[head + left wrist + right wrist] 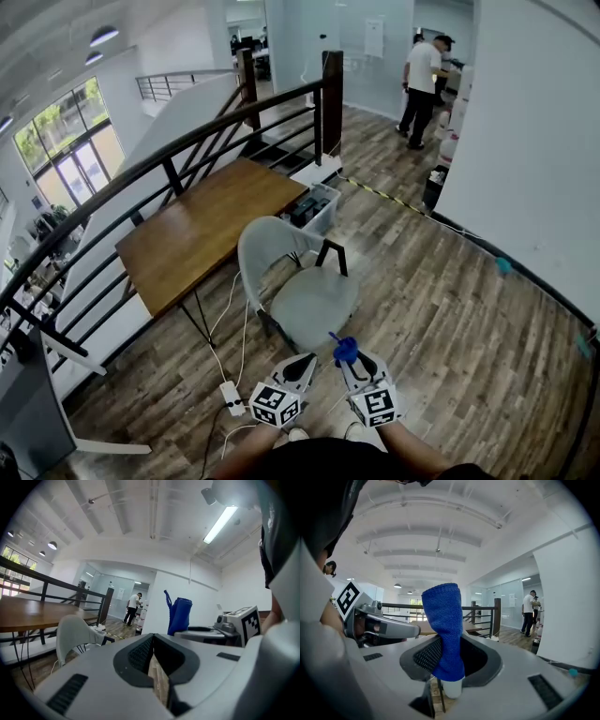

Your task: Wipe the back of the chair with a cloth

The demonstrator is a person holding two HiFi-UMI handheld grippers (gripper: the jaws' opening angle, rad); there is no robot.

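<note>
A grey chair with a curved back stands beside the wooden table; the left gripper view shows it at the left as the chair. My right gripper is shut on a blue cloth, which stands up between its jaws as the cloth in the right gripper view and shows as the cloth from the left gripper view. My left gripper is shut with nothing in it. Both grippers are held close to my body, short of the chair's seat.
A black railing runs behind the table. A power strip and cables lie on the wood floor left of the chair. A clear bin sits by the table's far end. A person stands far off by a white wall.
</note>
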